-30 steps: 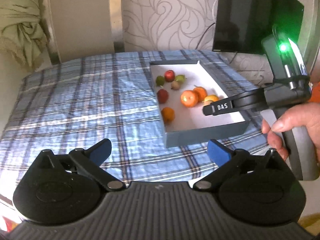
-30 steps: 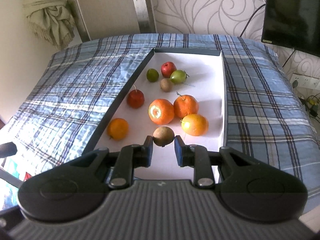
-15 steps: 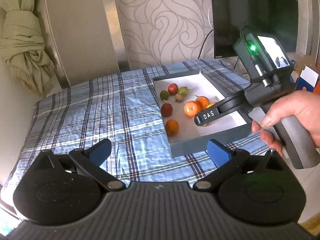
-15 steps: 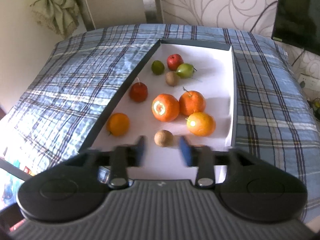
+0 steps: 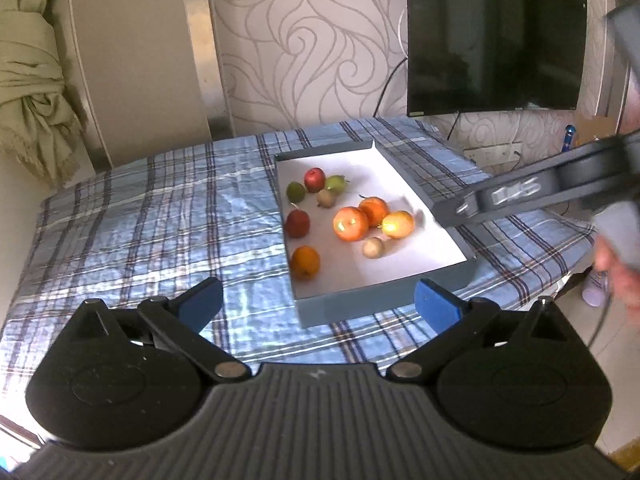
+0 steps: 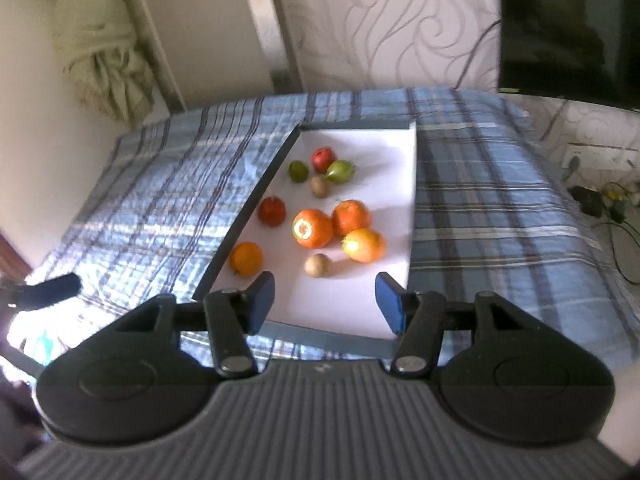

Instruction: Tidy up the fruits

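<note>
All nine fruits (image 6: 312,228) sit in the tray (image 6: 248,200) — both hand-held grippers, left (image 5: 318,306) and right (image 6: 325,302), open and empty — looks near done.

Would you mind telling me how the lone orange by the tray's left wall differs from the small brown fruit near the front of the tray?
The lone orange is bright orange; the small brown fruit is dull tan. The orange is clearly larger. The orange sits against the left wall of the tray, alone; the brown fruit lies mid-tray, close to the cluster of three orange fruits. Both are roundish, rest on the white floor, and neither is gripped.
</note>
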Tool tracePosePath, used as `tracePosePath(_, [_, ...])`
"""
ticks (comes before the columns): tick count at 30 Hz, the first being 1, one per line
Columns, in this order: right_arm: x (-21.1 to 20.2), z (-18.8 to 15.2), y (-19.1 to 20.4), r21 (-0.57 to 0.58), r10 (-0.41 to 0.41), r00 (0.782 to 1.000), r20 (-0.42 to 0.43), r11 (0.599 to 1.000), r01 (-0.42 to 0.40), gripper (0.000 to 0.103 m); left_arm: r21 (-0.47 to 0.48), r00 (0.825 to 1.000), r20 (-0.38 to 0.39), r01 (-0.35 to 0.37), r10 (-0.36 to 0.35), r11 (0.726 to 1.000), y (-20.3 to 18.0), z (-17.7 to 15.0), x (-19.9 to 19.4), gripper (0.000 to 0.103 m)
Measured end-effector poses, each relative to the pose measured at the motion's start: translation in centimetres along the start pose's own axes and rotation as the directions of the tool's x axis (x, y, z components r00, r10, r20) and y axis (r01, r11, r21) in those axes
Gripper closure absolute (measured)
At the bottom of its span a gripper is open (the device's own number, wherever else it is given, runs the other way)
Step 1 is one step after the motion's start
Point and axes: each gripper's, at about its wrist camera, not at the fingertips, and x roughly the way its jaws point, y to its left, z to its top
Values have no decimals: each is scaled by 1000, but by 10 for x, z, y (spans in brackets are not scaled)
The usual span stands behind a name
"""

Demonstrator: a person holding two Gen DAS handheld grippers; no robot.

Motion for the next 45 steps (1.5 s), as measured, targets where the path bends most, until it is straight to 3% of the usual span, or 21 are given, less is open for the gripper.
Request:
tracePosePath(6, [-31, -2, -18, 41, -51, 997, 59, 998, 49, 45, 6, 1000, -17, 4, -4, 1000, -13, 8, 15, 0])
tracePosePath(25, [-49, -17, -47, 71, -118, 992, 51, 991, 115, 45, 41, 999, -24, 25, -24, 999, -57, 35, 49, 0])
tracePosePath(35, [-61, -19, -45, 98, -58, 994, 93, 994, 49, 45, 70, 997, -72, 15, -10, 997, -64, 36, 64, 0])
tracePosePath(45, [-51, -16, -43, 84, -83, 995, 62, 993, 78, 45, 25, 997, -82, 1, 1, 1000, -56, 30, 74, 0])
